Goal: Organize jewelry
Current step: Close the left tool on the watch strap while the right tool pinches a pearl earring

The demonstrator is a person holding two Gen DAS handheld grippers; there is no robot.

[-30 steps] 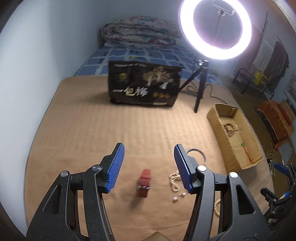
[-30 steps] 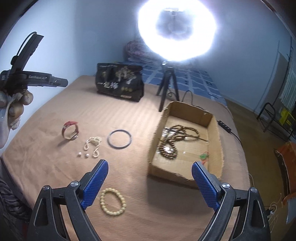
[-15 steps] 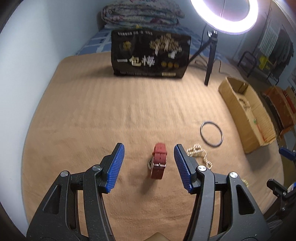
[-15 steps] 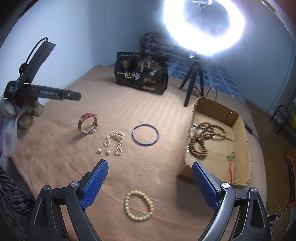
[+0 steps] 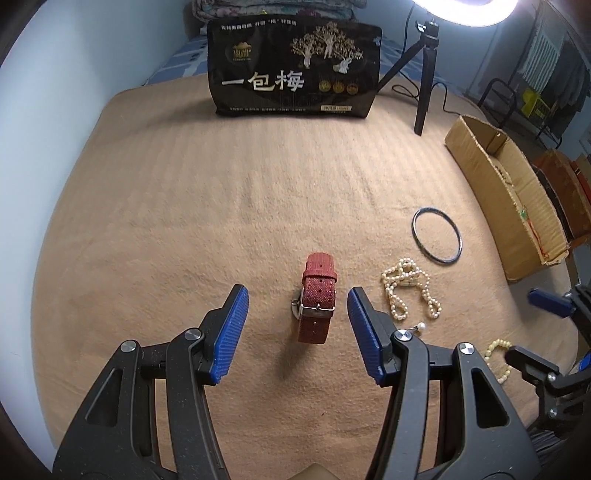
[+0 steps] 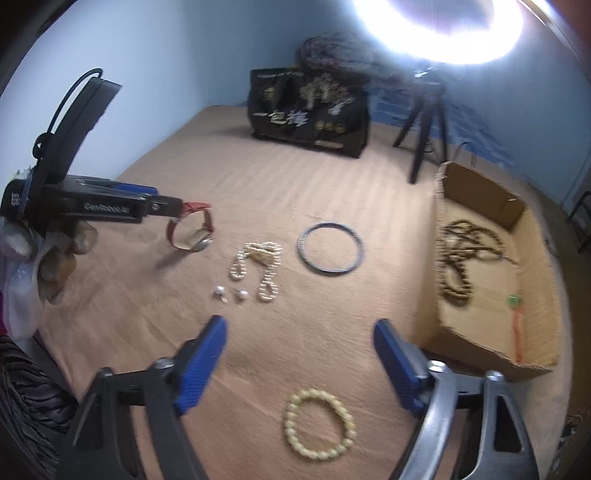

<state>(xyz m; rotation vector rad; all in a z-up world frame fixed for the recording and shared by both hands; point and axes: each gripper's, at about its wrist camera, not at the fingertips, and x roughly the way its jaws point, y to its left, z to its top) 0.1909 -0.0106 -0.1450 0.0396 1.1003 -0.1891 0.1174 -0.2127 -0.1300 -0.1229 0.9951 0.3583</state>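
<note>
I work over a tan ribbed blanket (image 5: 184, 206) that fills the middle of the frame. Pale blue walls (image 6: 177, 55) rise at upper left. A glowing ring light (image 6: 439, 33) on a black tripod (image 5: 424, 88) stands at upper right. A black printed bag (image 5: 295, 70) stands at top centre, folded quilts (image 5: 277, 7) behind it.

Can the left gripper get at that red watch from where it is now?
Probably yes: the left gripper is open, with the red watch standing between its pads, untouched, and nothing blocking it.
</note>
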